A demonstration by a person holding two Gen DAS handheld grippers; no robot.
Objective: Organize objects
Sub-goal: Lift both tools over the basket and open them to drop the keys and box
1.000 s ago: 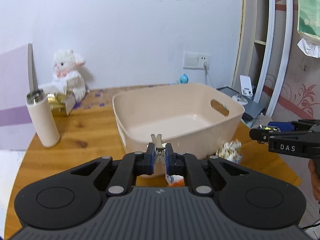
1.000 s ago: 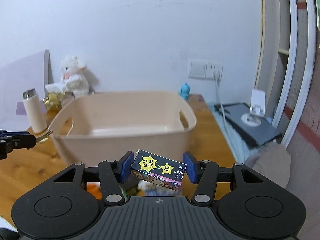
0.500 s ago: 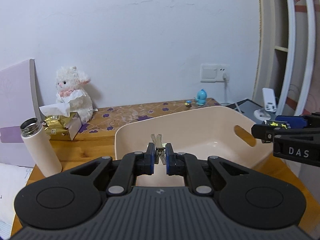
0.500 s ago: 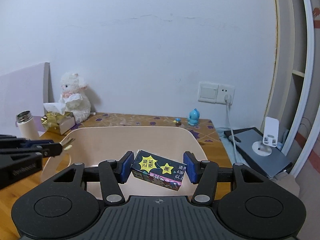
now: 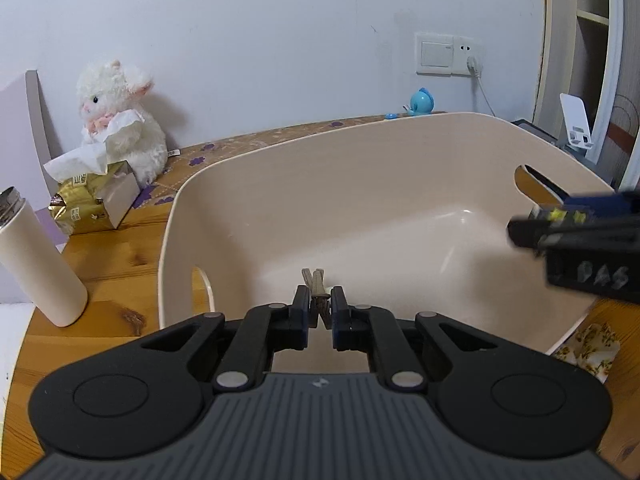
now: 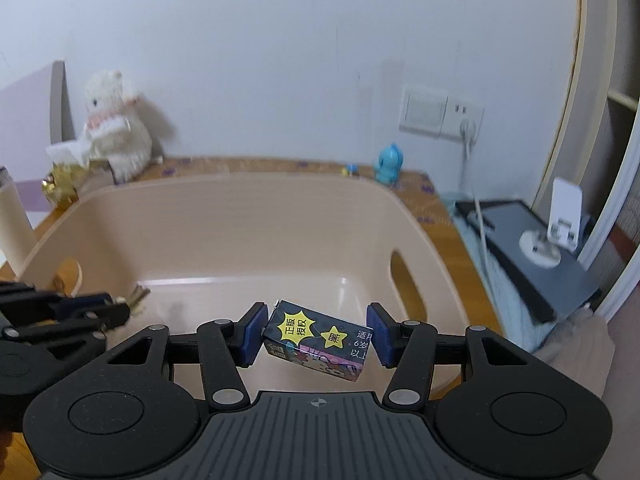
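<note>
You get soft, even indoor light — a small glare spot on the basin (image 5: 464, 213) floor beyond your fingers. Edges bow fisheye-dark; the right gripper (image 5: 532, 236) smears with motion blur.

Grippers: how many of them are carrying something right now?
2. The left gripper pinches a small metal clip; the right gripper clamps a dark printed box. Both hover over the beige bin.

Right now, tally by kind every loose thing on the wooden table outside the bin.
White plush lamb: 1
Gold tissue pack: 1
White cylindrical flask: 1
Small blue figurine: 1
Yellow floral wrapped packet: 1
Total: 5
</note>
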